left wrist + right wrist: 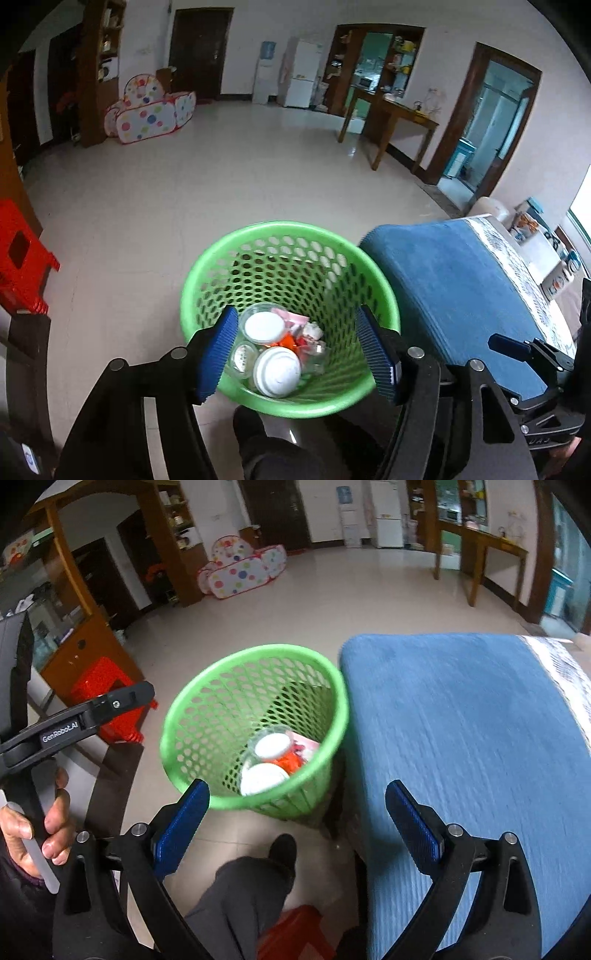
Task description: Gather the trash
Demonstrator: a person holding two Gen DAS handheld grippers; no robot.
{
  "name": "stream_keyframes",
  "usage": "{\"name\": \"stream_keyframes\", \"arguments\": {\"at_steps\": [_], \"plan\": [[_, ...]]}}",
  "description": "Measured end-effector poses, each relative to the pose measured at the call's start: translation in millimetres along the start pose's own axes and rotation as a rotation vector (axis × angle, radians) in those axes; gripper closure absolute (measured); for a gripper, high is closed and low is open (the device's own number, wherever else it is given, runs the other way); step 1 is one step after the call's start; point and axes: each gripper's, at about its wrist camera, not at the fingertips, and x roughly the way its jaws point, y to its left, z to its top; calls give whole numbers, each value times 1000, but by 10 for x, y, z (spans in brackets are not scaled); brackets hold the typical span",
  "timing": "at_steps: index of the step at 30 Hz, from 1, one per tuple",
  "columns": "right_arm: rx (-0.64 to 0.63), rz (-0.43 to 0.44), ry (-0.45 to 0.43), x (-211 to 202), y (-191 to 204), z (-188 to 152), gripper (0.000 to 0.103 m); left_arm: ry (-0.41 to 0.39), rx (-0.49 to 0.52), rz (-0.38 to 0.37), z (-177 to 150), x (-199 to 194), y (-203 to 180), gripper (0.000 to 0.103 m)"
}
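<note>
On the floor left of the blue-covered table [461,738], I see the green basket [207,273] holding lidded jars [277,371]; my left claw [295,354] and right claw [295,827] gape wide, empty.

the right gripper [297,825] hung with jaws wide and empty, the green basket [221,686] of trash just ahead between its fingers, a blue cloth [461,738] under its right finger, the left gripper [92,712] far left.
</note>
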Motion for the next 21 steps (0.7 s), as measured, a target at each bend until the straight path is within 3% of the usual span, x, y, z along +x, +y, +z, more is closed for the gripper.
{"name": "stream_keyframes", "arguments": {"at_steps": [6,15,21], "plan": [[58,-82,5,-239,-128,-229,8,-40,68,4,-118,-215,-266,21],[108,-178,-22,-570,-315,-426,7,-68,160,5,-299,-401,-616,10],[111,-226,-45,-707,-332,-504,6,-78,178,-11,-401,-489,-736,9]]}}
